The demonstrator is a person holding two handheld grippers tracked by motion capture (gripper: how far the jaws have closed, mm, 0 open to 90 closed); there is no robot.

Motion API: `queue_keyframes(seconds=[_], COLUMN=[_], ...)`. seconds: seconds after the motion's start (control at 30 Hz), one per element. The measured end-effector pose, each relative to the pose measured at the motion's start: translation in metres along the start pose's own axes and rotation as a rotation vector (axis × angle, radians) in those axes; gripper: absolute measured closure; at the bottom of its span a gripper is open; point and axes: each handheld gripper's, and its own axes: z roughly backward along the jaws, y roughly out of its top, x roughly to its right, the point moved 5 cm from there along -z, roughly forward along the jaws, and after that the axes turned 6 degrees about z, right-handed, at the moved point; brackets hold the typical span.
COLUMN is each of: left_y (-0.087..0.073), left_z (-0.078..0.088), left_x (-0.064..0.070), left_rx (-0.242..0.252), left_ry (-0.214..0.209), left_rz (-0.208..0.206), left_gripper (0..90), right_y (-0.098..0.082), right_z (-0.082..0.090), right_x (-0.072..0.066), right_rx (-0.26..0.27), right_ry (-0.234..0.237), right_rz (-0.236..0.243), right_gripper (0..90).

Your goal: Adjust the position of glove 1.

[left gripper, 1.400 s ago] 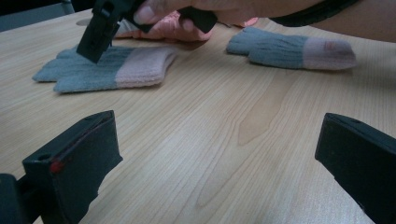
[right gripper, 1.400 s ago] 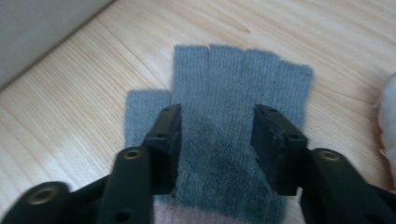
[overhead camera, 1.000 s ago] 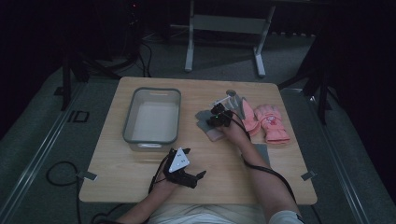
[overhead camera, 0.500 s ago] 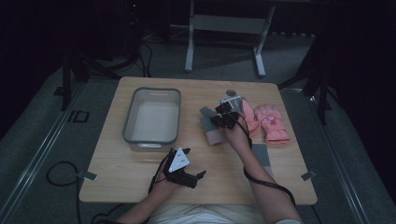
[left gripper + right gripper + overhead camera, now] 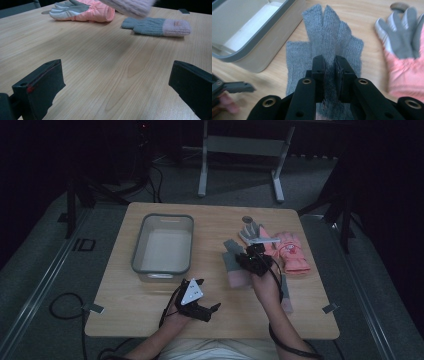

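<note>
My right gripper (image 5: pixel 329 65) is shut on a grey knitted glove (image 5: pixel 327 32) and holds it up off the table; its jaws have just closed a little further on the knit. In the high view this glove (image 5: pixel 232 262) hangs left of the right gripper (image 5: pixel 246 262), pink cuff toward the person. The blurred cuff (image 5: pixel 127 6) shows at the top of the left gripper view. A second grey-and-pink knitted glove (image 5: pixel 157 26) lies flat on the table. My left gripper (image 5: pixel 209 295) rests low near the front edge, its jaws (image 5: pixel 116 82) wide open with nothing between them.
A grey plastic bin (image 5: pixel 162 245) stands on the left half of the wooden table (image 5: pixel 150 320); its wall (image 5: pixel 249 32) is close to the held glove. Pink ski gloves with grey-white fingers (image 5: pixel 287 251) lie at the right, with a small round grey object (image 5: pixel 247 220) behind them.
My right gripper has risen with the grey knitted glove and carried it off the table toward the person. The left gripper has stayed where it was.
</note>
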Motion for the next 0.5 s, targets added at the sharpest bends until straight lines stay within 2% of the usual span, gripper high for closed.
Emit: queue_keyframes(seconds=[0.07,0.2,0.23,0.3,0.5], left_y=[0.000,0.000,0.000,0.000,0.000], left_z=[0.000,0.000,0.000,0.000,0.000], left_x=[0.000,0.000,0.000,0.001,0.001], left_rx=[0.000,0.001,0.001,0.003,0.002], left_ry=[0.000,-0.001,-0.001,-0.005,-0.002], left_rz=[-0.001,-0.002,-0.002,-0.002,-0.003], left_gripper=[0.0,0.0,0.0,0.0,0.0], right_y=[-0.007,-0.027,-0.027,-0.040,-0.060], right_z=[-0.004,-0.027,-0.027,-0.046,-0.076], right_x=[-0.001,-0.004,-0.004,-0.006,-0.013], right_rx=[-0.004,-0.063,-0.063,-0.107,-0.182], right_ry=[-0.012,-0.015,-0.015,-0.019,-0.034], right_rz=[-0.023,-0.066,-0.066,-0.089,-0.107], right_gripper=[79.4,79.4,79.4,79.4,76.6])
